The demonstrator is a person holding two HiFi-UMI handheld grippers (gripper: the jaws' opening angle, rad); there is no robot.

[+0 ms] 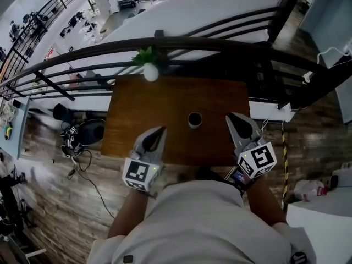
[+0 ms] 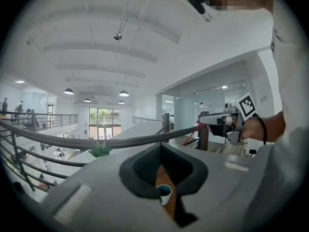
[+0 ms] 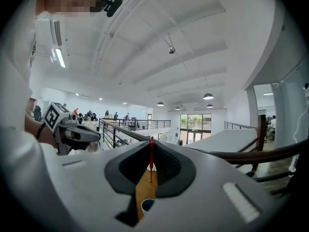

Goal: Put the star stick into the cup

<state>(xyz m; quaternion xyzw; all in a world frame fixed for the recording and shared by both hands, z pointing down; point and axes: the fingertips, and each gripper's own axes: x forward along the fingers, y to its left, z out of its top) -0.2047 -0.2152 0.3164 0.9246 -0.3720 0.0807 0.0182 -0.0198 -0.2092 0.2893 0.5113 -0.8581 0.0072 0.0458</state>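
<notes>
Right gripper (image 1: 235, 120) pinching star stick (image 3: 151, 166): thin red shaft upright between pads, star end not visible. Left gripper (image 1: 158, 133) pressed together, empty. Cup (image 1: 194, 120) mid-table, 9 o'clock of right gripper, apart.

Risks: thin shaft may pivot in pads and miss small cup mouth; jaw nudge may tip cup.

Table (image 1: 165, 98) bare around cup. Plant (image 1: 147, 66) at 11 o'clock on far edge, railing (image 1: 220, 44) beyond. Near edge under both grippers.
</notes>
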